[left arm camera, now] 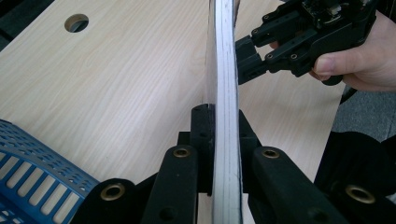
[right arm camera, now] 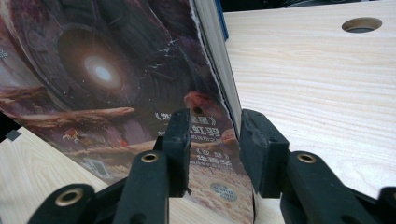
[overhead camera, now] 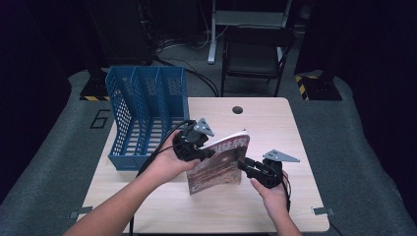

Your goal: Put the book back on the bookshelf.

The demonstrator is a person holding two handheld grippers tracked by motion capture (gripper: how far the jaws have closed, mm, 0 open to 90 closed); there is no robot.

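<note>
A paperback book (overhead camera: 219, 164) with a dark reddish cover stands upright on the wooden table (overhead camera: 268, 128), tilted a little. My left gripper (overhead camera: 199, 152) is shut on its left edge; in the left gripper view both jaws press the white page block (left arm camera: 226, 93) of the book. My right gripper (overhead camera: 244, 165) is at the book's lower right edge. In the right gripper view its jaws straddle the book (right arm camera: 116, 84) with a small gap on each side, so the right gripper (right arm camera: 215, 126) is open. The right gripper (left arm camera: 252, 51) and its hand also show beyond the book.
A blue slotted file rack (overhead camera: 142, 113) stands at the table's left, close behind my left hand; its corner (left arm camera: 32, 158) shows low in the left gripper view. A cable hole (overhead camera: 237, 109) sits near the far edge. A dark chair (overhead camera: 255, 54) stands beyond the table.
</note>
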